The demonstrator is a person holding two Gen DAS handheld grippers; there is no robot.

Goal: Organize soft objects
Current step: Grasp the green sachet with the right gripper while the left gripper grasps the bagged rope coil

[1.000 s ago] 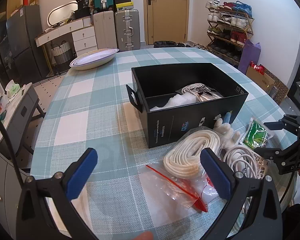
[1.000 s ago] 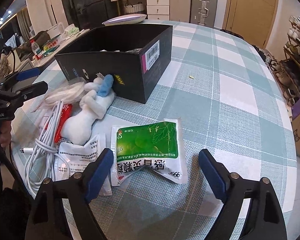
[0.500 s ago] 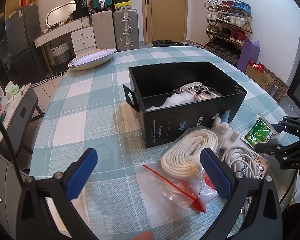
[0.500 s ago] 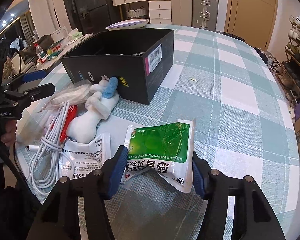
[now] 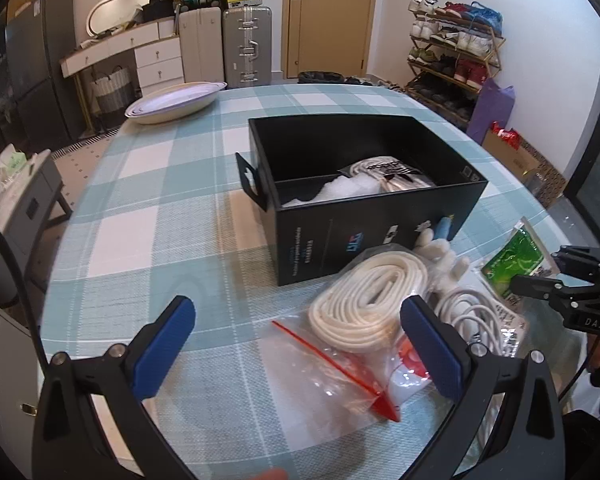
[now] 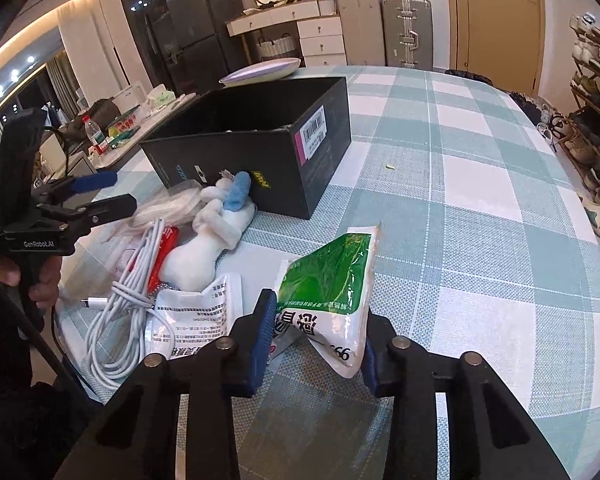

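My right gripper (image 6: 316, 340) is shut on a green and white packet (image 6: 332, 280) and holds it tilted above the checked table. It also shows in the left wrist view (image 5: 516, 258). My left gripper (image 5: 296, 348) is open and empty, hovering over a clear zip bag with a coiled white rope (image 5: 368, 300). A white plush toy with a blue part (image 6: 212, 236) lies against the black box (image 6: 260, 152). A white cable bundle (image 6: 128, 308) and a white printed packet (image 6: 196, 320) lie beside the toy. The box (image 5: 380, 216) holds white soft items.
A stack of white plates (image 5: 176, 100) stands at the far edge of the table. Suitcases (image 5: 246, 46) and a door stand behind. A shoe rack (image 5: 452, 60) is at the right. The table edge is near the cable bundle.
My right gripper has closed on the green packet and lifted it off the table. My left gripper has stayed open and barely moved.
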